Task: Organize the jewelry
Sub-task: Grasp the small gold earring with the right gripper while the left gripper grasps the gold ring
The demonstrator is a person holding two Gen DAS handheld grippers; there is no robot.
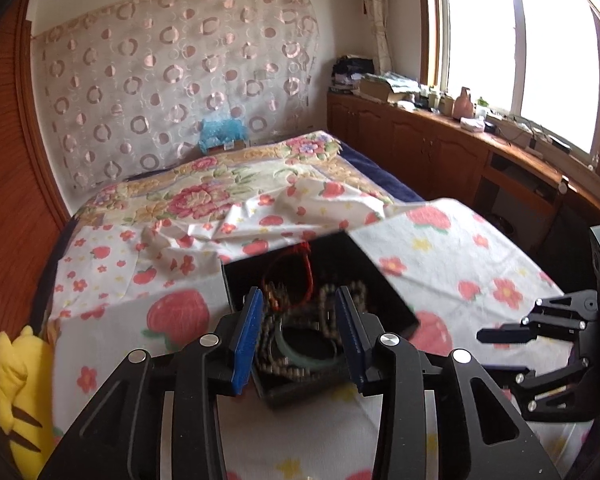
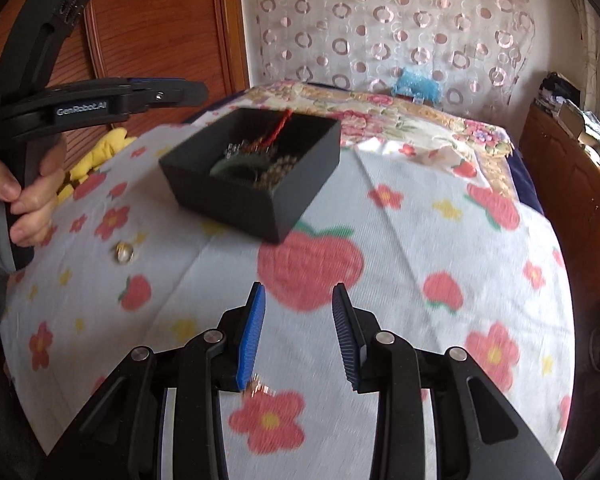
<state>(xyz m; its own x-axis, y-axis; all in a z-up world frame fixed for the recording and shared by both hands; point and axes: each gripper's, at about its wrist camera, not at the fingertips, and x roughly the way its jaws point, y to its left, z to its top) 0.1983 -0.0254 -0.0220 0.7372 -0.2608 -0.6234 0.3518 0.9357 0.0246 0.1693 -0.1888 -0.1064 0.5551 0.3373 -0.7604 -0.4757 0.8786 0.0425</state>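
Hovering with parted pads, gripping nothing: left gripper [image 1: 298, 334] over the black box [image 1: 380, 280] of beads, a red cord and a green bangle, sitting mid-bed on the strawberry sheet [image 1: 460, 256], bare cloth lying toward the right edge.

Showing "GenRobot.AI" on the left gripper [image 2: 198, 94]; right gripper [image 2: 298, 330] open over bare sheet [image 2: 420, 220], box [image 2: 236, 204] beyond, small ring [image 2: 124, 252] near the left edge, another trinket [image 2: 258, 389] beside the left pad.

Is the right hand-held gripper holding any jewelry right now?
No. The right hand-held gripper has its jaws apart with only the flowered cloth showing between them, and the black box lies farther ahead.
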